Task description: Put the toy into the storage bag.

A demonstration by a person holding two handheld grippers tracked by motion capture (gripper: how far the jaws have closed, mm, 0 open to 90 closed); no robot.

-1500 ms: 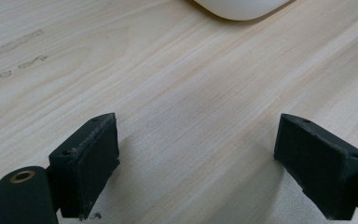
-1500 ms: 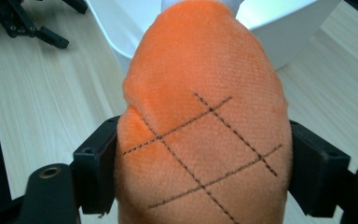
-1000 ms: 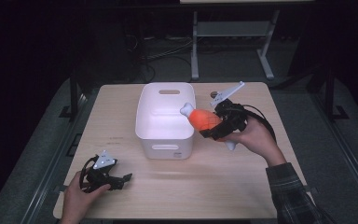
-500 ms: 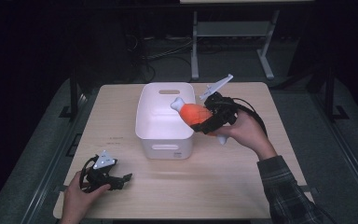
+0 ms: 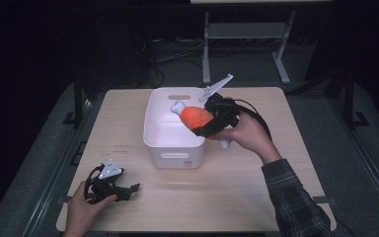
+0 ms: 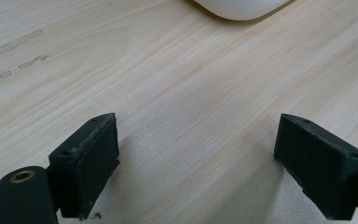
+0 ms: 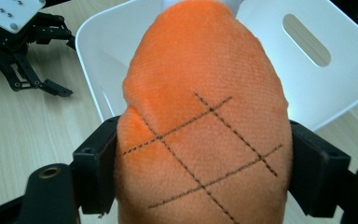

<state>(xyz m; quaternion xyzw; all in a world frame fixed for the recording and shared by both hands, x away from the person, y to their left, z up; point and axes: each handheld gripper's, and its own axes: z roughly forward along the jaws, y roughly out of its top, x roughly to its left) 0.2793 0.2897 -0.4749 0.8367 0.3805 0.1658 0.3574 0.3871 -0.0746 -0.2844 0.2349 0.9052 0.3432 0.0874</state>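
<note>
Your right gripper [image 5: 205,123] clamps the orange plush drumstick [image 5: 196,117] over the white bin's [image 5: 173,150] rim — release early and it lands outside; left gripper [image 5: 109,186] rests with jaws spread, empty.

Over the last second the right tongs [image 5: 201,122], clamped on the orange plush toy [image 5: 196,116], have travelled toward nine o'clock, from beside the white bin's [image 5: 172,150] three o'clock wall to above its open interior. The toy's white tip [image 5: 177,105] has crossed the rim and now hangs over the bin's middle rather than at its edge. The hand [image 5: 246,136] and plaid sleeve [image 5: 293,197] behind have followed, reaching farther across the bench [image 5: 237,192].
</note>
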